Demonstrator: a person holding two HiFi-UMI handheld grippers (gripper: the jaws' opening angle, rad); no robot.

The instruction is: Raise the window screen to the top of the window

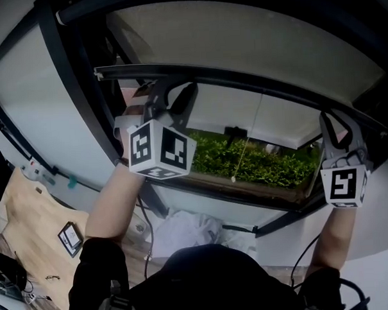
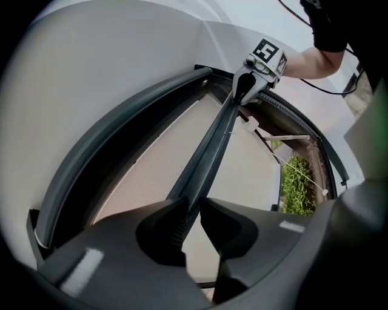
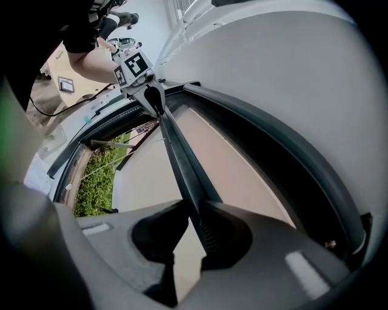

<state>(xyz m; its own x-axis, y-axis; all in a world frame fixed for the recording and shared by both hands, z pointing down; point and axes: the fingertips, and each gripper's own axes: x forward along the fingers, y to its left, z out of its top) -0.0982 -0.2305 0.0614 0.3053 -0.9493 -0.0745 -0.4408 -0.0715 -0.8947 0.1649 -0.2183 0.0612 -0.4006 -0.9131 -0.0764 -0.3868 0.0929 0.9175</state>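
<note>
The window screen is a beige mesh (image 1: 240, 40) ending in a dark bottom bar (image 1: 242, 75) that runs across the window, above the open lower part. My left gripper (image 1: 172, 104) is shut on that bar near its left end, the bar (image 2: 209, 151) passing between its jaws (image 2: 191, 215). At the bar's right end my right gripper (image 1: 337, 129) is shut on it too, the bar (image 3: 182, 157) running away from its jaws (image 3: 194, 212). Each gripper view shows the other gripper at the bar's far end: the right gripper (image 2: 254, 75), the left gripper (image 3: 148, 91). Mesh (image 2: 157, 169) fills the frame behind.
A white pull cord (image 1: 245, 149) hangs below the bar in front of a green hedge (image 1: 265, 164) outside. The dark window frame (image 1: 69, 79) curves round the opening. Below lie a pale board (image 1: 29, 210) at the left and a white crumpled sheet (image 1: 184, 228).
</note>
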